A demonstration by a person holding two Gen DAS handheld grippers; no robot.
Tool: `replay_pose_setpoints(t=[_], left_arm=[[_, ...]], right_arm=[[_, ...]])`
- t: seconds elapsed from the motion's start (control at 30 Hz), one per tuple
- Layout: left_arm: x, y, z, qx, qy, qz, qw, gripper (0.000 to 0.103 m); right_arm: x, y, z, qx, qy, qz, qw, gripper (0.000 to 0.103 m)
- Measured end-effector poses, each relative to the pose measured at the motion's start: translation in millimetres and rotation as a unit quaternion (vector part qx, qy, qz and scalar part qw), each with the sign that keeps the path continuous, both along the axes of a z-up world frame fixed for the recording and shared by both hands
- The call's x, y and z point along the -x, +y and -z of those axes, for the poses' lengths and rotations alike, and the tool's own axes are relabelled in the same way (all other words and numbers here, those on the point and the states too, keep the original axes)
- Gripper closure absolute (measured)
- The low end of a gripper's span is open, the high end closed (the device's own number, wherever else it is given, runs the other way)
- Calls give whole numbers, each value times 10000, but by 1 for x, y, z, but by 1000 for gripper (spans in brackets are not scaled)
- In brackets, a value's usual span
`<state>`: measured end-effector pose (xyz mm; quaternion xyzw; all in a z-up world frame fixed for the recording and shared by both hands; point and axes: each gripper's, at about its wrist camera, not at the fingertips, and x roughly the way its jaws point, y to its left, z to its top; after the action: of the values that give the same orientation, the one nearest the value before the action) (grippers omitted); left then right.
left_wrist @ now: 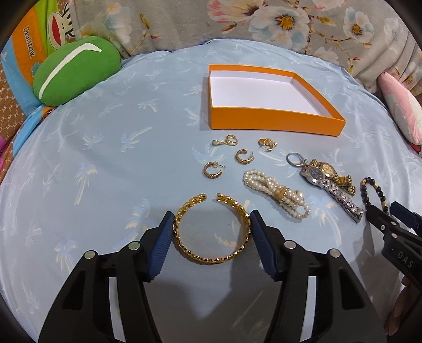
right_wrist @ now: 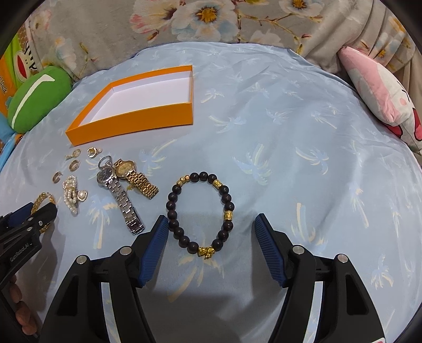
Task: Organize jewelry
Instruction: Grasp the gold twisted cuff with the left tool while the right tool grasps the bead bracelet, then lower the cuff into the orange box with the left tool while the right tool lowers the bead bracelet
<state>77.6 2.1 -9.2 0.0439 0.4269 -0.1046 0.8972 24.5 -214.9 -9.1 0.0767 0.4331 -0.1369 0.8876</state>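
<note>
Nearest to us, our left gripper (left_wrist: 211, 224) has its jaws spread wide around the gold cuff bangle (left_wrist: 211, 229), which lies flat on the bed (left_wrist: 105, 163); the blue pads (left_wrist: 161, 245) sit just outside its rim on either side, and we cannot tell whether they touch it. Our right gripper (right_wrist: 211, 224) is likewise spread, with the dark bead bracelet (right_wrist: 201, 212) lying on the palm-print sheet between the jaws, its gold charm toward us; the left pad is just beside the beads, the right pad apart from them.

A little farther, between the two bracelets, we see the pearl bracelet (left_wrist: 277, 195), then the silver watch (left_wrist: 329, 188) and the gold watch (left_wrist: 333, 172) side by side, faces touching, with a silver ring (left_wrist: 293, 159) just beside the silver watch's face.

Beyond those lie four small gold earrings (left_wrist: 244, 156), scattered and apart from one another.

Farther still sits the orange box (left_wrist: 274, 121), open-topped, white inside, with nothing in it.

At the far edge, a green cushion (left_wrist: 76, 67) rests to the left, a pink pillow (right_wrist: 379, 89) to the right, and a floral blanket (left_wrist: 263, 21) runs behind.
</note>
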Motion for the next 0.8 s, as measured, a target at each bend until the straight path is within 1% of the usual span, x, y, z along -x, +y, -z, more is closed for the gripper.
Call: replay_pose_setpoints(t=[0.17,0.27,0.33,0.4,0.43,0.5,0.53,0.6,0.63,0.7,0.8], left_arm=[[1,3,-2,157,75,52,9998,47],[4,5,-5,164,39,36,9999,47],[6,5,-7,123,-11,17,9999,47],[6,5,-9,80,-57,27,9999,47],[6,5,-10,73,-68,20,9999,47],[6,6,-10,80,-62,19,9999,47],[6,7,-10,79,-60,20,9999,47],[6,7,-10,83,-55,20,9999,47],[6,7,-10,86,-56,28,9999,47],[6,7,-10,85,-73,19,9999,47],[6,9,-11,118,-85,5,9999,47]], right_arm=[[-2,-1,0,-22,-5,4,10000,37],[-2,-1,0,-14,-10,-15,10000,39],[-2,-1,-1,-19,-28,-19,10000,45],[-3,-2,-2,-34,-33,-22,10000,54],[-3,-1,-2,-36,-36,-23,10000,57],[-4,0,-3,-56,-44,-54,10000,70],[-4,0,-3,-63,-46,-73,9999,73],[-4,3,-3,-91,-57,-120,9999,85],[-4,4,-3,-93,-58,-139,9998,89],[-5,5,-4,-50,-57,-140,9999,89],[-3,3,-4,-165,-84,-130,9997,89]])
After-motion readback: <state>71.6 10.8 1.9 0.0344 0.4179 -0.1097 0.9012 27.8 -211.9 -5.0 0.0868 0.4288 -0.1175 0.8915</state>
